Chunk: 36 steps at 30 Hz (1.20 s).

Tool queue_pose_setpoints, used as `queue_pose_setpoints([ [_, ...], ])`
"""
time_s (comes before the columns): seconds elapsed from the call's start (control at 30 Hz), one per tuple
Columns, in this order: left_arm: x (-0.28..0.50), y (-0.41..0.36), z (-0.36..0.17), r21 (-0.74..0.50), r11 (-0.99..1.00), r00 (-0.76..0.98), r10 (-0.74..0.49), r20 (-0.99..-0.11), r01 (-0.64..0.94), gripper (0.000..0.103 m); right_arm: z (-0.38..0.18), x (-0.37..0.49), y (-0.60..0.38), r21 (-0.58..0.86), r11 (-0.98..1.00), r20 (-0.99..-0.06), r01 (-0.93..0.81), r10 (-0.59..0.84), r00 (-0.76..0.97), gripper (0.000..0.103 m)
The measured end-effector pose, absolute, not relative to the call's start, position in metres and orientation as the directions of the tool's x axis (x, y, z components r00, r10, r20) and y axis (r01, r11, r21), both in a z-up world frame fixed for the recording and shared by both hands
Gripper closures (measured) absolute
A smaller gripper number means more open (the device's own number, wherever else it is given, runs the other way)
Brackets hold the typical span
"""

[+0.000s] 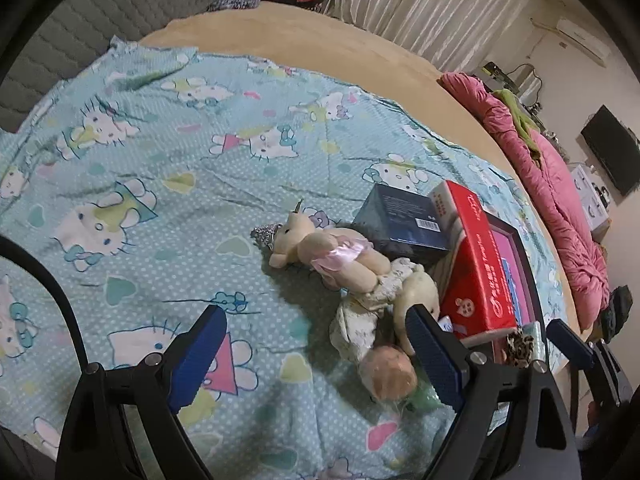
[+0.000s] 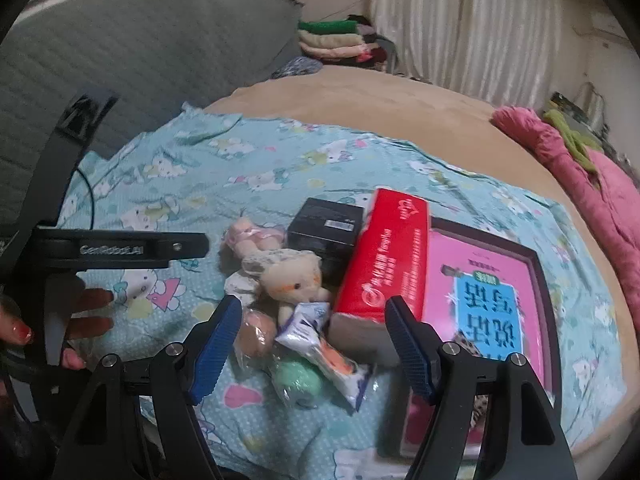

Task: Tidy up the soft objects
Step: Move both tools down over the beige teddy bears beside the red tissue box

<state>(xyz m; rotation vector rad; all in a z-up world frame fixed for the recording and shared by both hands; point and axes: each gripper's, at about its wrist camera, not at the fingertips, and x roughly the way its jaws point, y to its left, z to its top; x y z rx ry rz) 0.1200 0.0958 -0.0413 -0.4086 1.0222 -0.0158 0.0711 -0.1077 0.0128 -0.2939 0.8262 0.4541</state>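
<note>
**Soft toys heaped beside the boxes, both grippers released**

A heap of soft things is seen on the bed [image 1: 280, 44], on the blue cartoon-print blanket [image 1: 160, 184], close to its right edge. A plush bear in a pink dress [image 1: 316, 246] lies uppermost, its head turned to the blanket's left edge and its long axis running across the bed. Under its legs lies a cream plush animal in a patterned dress [image 2: 294, 278], and nearer the foot of the blanket a wrapped peach ball [image 1: 390, 372], a wrapped green ball [image 2: 298, 378] and a small printed packet [image 2: 324, 344] are piled together.

The heap is pressed against hard goods — a dark blue box [image 1: 400, 220], a red carton [image 1: 476, 276] and a pink book [image 2: 484, 300].

The left gripper [image 1: 316, 360] is held wide apart and empty, with the cream plush just ahead of its right finger. The right gripper [image 2: 312, 344] is likewise spread and holds nothing; the packet and balls lie directly between its fingers. The right gripper is judged nearer to the wrapped items, the left to the bears.
</note>
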Motion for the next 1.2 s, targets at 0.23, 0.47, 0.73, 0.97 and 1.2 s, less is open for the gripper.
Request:
queue_pose_setpoints([
  [0.23,0.141,0.108,-0.055,-0.414,0.889,0.515,-0.265,-0.815,-0.197,0.012,-0.004,0.09,-0.084,-0.129,0.83,-0.79,-0.542,0.244,0.562,0.028],
  [0.47,0.162,0.118,-0.076,-0.504,0.838,0.507,-0.347,-0.789,-0.21,0.012,-0.026,0.108,-0.057,-0.227,0.762,-0.823,-0.607,0.183,0.538,0.028],
  [0.73,0.18,0.127,-0.094,-0.589,0.771,0.503,-0.419,-0.755,-0.241,0.012,-0.049,0.125,-0.039,-0.301,0.714,-0.851,-0.633,0.099,0.516,0.028],
  [0.97,0.198,0.13,-0.105,-0.631,0.732,0.493,-0.463,-0.737,-0.257,0.012,-0.066,0.134,-0.029,-0.396,0.64,-0.854,-0.658,0.006,0.52,0.027],
  [1.2,0.206,0.126,-0.117,-0.64,0.72,0.469,-0.482,-0.74,-0.269,0.015,-0.088,0.143,-0.018,-0.432,0.575,-0.867,-0.694,-0.055,0.495,0.042],
])
